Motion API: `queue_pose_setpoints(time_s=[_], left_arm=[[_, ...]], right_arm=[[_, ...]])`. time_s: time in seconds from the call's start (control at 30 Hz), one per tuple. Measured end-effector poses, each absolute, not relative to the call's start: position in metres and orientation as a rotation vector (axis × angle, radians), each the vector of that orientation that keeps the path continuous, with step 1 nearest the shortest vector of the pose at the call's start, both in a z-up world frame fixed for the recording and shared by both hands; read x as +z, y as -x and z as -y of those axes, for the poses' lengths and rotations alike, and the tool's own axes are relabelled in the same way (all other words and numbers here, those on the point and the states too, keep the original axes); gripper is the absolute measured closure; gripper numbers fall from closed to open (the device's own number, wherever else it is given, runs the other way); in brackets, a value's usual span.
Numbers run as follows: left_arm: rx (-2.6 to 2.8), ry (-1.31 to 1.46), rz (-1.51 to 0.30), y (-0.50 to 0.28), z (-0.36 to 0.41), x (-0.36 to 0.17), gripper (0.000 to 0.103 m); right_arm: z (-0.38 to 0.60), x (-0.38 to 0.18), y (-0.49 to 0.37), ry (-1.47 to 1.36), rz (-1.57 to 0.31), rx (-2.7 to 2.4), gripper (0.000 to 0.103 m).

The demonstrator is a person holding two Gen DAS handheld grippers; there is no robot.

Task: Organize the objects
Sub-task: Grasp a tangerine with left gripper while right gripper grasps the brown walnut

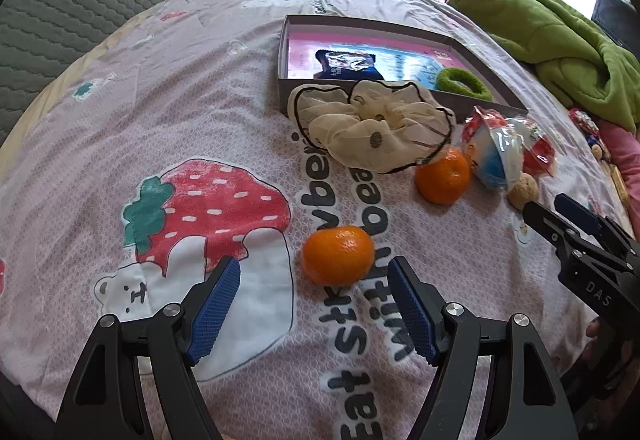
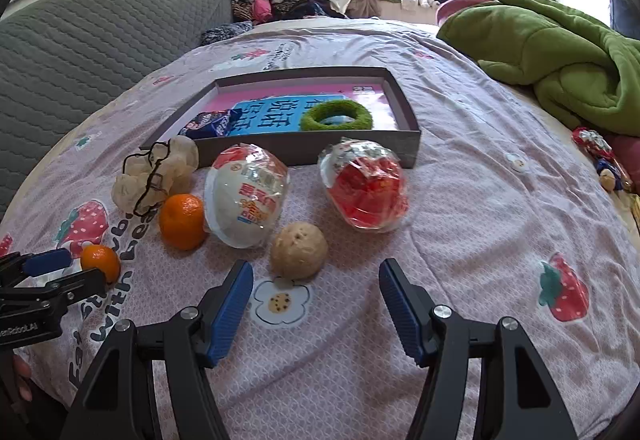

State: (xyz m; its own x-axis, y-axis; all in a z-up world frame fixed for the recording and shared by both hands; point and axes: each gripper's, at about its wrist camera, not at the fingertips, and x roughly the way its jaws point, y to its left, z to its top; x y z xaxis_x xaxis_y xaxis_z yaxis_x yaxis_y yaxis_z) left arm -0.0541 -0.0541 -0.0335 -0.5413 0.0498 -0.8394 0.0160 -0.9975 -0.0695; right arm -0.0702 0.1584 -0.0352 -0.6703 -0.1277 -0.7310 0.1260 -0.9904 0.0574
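Both grippers low over bed [image 1: 120, 120], pink strawberry-print sheet.

Left gripper [image 1: 314, 304]: jaws wide, nothing between pads, hanging just short of near tangerine [image 1: 338, 255]; no contact visible.

Right gripper [image 2: 316, 304]: jaws wide, empty, just short of beige ball [image 2: 299, 250], above flower print on sheet.

Past near tangerine: second tangerine [image 1: 443, 176], touching edge of cream scrunchie [image 1: 372, 126] with black trim. Scrunchie against near wall of box.

Right of second tangerine: white wrapped egg [image 2: 246, 196], touching tangerine side in right view. Further right, apart: red wrapped egg [image 2: 366, 186], just before near right corner of box.

Box [image 2: 312, 154]: shallow, grey-walled, open, near middle of bed. Inside: dark blue snack packet [image 2: 210, 124] at left, green fuzzy ring [image 2: 335, 115] at right, both on pink-and-blue printed floor.

Far right edge of bed: green blanket [image 2: 560, 52], bunched; small wrapped sweets [image 2: 596, 152] beside it.

Far left: grey quilted cover [image 2: 100, 40]. Beyond bed: clothes pile [image 2: 272, 0] under window.
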Motion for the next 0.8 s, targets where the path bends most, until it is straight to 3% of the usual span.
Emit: queue_pose_setpoints(time_s=[0.57,0.8], left_arm=[[2.741,1.498,0.140,0.064,0.060,-0.042,0.026],[2.757,1.481,0.143,0.063,0.060,-0.042,0.025]], right_arm=[[-0.151,-0.048,0.085,-1.230,0.004,-2.759,0.038],[-0.148,-0.050,0.089,-1.204,-0.003,-2.759,0.055]])
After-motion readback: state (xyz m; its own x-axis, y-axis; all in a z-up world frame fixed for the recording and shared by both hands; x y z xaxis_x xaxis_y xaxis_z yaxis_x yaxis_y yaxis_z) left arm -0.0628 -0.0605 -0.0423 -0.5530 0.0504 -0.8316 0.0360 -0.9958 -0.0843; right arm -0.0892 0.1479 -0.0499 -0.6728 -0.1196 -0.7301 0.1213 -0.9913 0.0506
